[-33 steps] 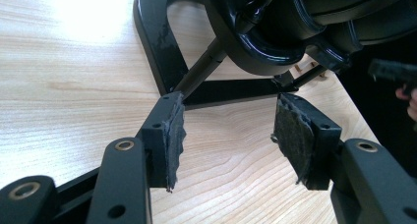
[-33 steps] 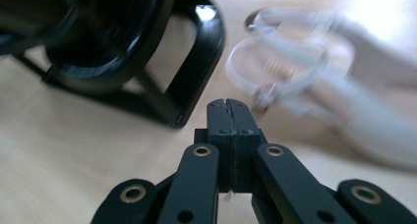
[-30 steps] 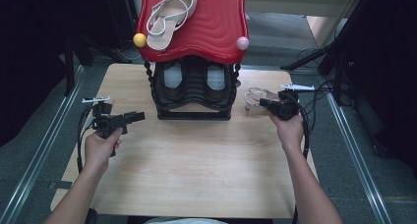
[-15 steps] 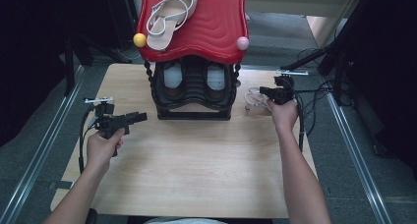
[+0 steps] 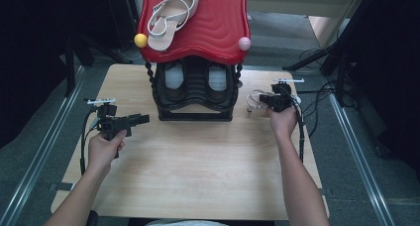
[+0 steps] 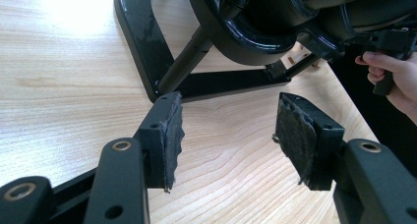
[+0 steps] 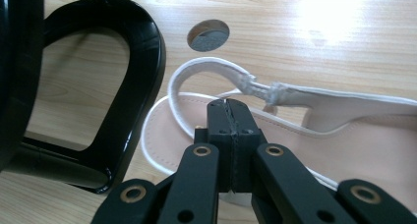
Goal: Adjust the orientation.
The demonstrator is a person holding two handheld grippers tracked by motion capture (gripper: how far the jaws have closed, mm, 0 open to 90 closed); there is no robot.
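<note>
I'm working at a wooden table [image 5: 198, 171] with a black shoe rack [image 5: 195, 94] standing at its far side, topped by a red shelf [image 5: 208, 28]. One pale sandal [image 5: 171, 13] already lies on that shelf, near its left end, so I judge half the job is done: one of the pair is put away and the other is not.

The second sandal [image 7: 314, 130] lies flat on the table just to the right of the rack's base, its heel strap arching up toward the rack. My right gripper [image 7: 230, 111] hangs directly over its insole with the jaws pressed together, pad against pad, nothing between them. So the sandal is not yet gripped; I would have to spread the jaws and take hold of the strap or the edge of the sole before lifting it to the shelf.

My left gripper [image 5: 141, 119] is held above the table left of the rack, pointing at its base, jaws wide apart and empty, pads [image 6: 172, 135] well clear of the frame.
</note>
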